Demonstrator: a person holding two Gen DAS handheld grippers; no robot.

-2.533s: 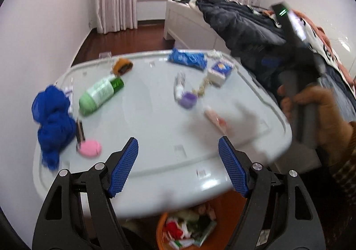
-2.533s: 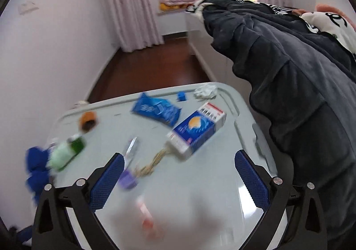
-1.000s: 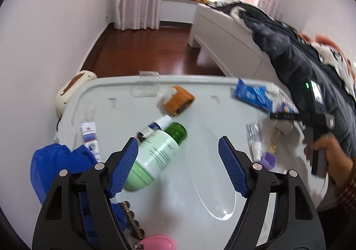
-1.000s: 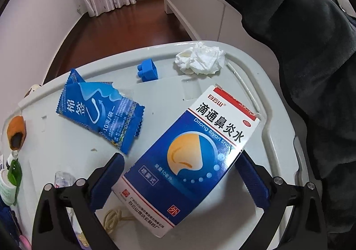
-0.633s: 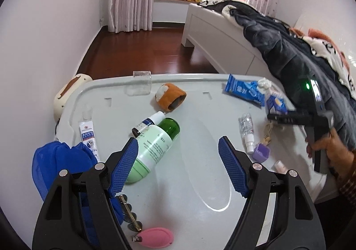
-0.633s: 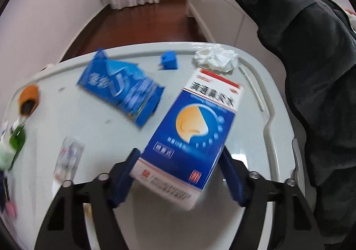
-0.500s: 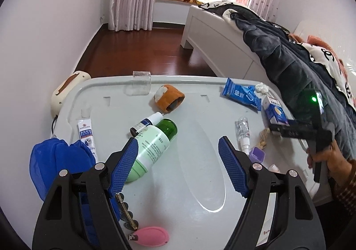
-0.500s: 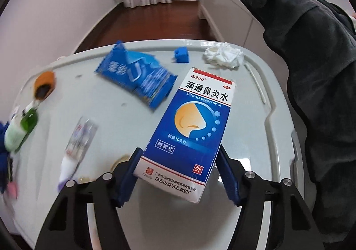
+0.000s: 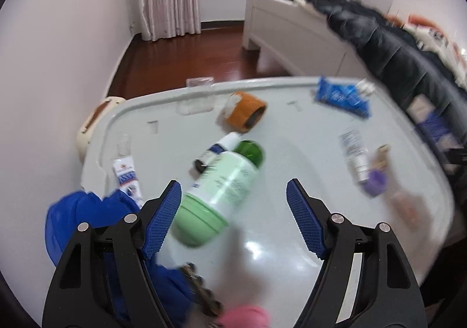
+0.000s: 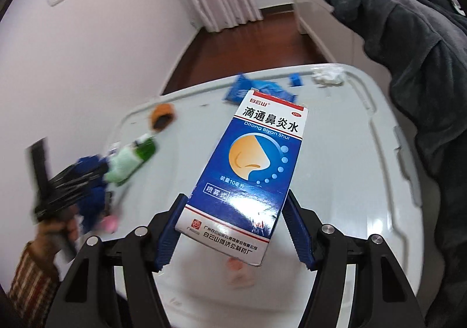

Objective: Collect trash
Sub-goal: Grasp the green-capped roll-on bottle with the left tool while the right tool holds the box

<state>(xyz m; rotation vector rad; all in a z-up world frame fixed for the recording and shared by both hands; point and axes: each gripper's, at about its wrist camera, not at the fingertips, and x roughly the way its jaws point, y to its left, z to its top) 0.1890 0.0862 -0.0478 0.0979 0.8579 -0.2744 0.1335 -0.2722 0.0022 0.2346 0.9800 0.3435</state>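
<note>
My right gripper [image 10: 235, 199] is shut on a blue and white nasal spray box [image 10: 256, 158], held tilted above the pale grey tabletop [image 10: 335, 153]. In the left wrist view the box [image 9: 432, 123] shows as a blur at the right edge. A blue wrapper [image 9: 341, 97] and a crumpled white tissue [image 10: 328, 74] lie at the table's far side. My left gripper [image 9: 233, 190] is open, low over the base of a green bottle [image 9: 221, 182] lying on its side.
An orange roll [image 9: 245, 112], a small white bottle [image 9: 216, 150], a clear spray vial [image 9: 354, 153], a purple cap [image 9: 375, 182], a tube [image 9: 125, 173], a blue cloth [image 9: 87, 217] and a pink item [image 9: 245, 316] lie on the table. A bed with a dark coat [image 10: 408, 21] stands to the right.
My right gripper closed on the nasal spray box and lifted it off the table. My left gripper dropped slightly toward the green bottle, still open.
</note>
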